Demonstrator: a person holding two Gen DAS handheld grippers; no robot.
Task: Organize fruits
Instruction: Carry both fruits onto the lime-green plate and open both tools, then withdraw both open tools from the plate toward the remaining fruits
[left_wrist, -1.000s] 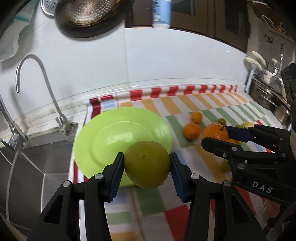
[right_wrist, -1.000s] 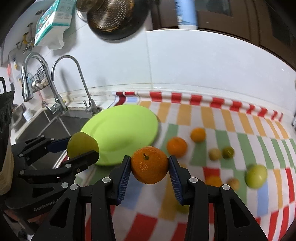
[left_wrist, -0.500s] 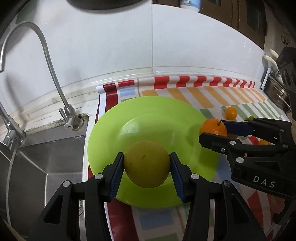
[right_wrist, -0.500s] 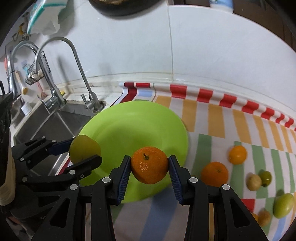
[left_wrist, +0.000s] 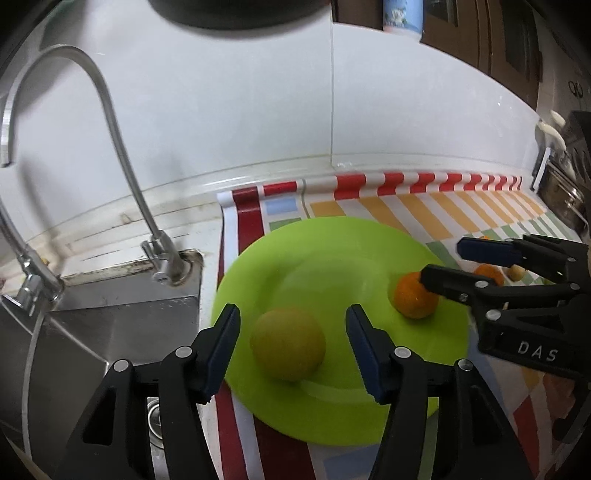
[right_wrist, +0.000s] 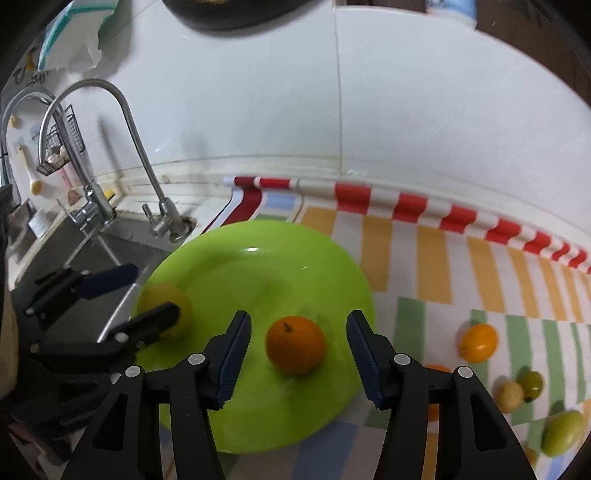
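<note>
A lime green plate (left_wrist: 332, 258) lies on the striped cloth beside the sink; it also shows in the right wrist view (right_wrist: 258, 266). A yellow-green round fruit (left_wrist: 288, 345) rests on its near left part, between the spread jaws of my open left gripper (left_wrist: 293, 347), untouched. An orange (right_wrist: 295, 349) rests on the plate's right part between the spread jaws of my open right gripper (right_wrist: 299, 350). The orange (left_wrist: 415, 299) and the right gripper (left_wrist: 443, 264) show in the left wrist view too. The left gripper (right_wrist: 147, 291) and the yellow-green fruit (right_wrist: 166, 299) show at left in the right wrist view.
Several loose fruits lie on the cloth at right: a small orange (right_wrist: 478, 341), a pale round fruit (right_wrist: 509, 397), a small green one (right_wrist: 532, 382), a green fruit (right_wrist: 563, 432). A steel sink (left_wrist: 92, 332) and tap (left_wrist: 122, 155) stand left of the plate. The white tiled wall rises behind.
Both grippers have opened and let go. The yellow-green fruit and the orange now rest on the green plate instead of being held above it.
</note>
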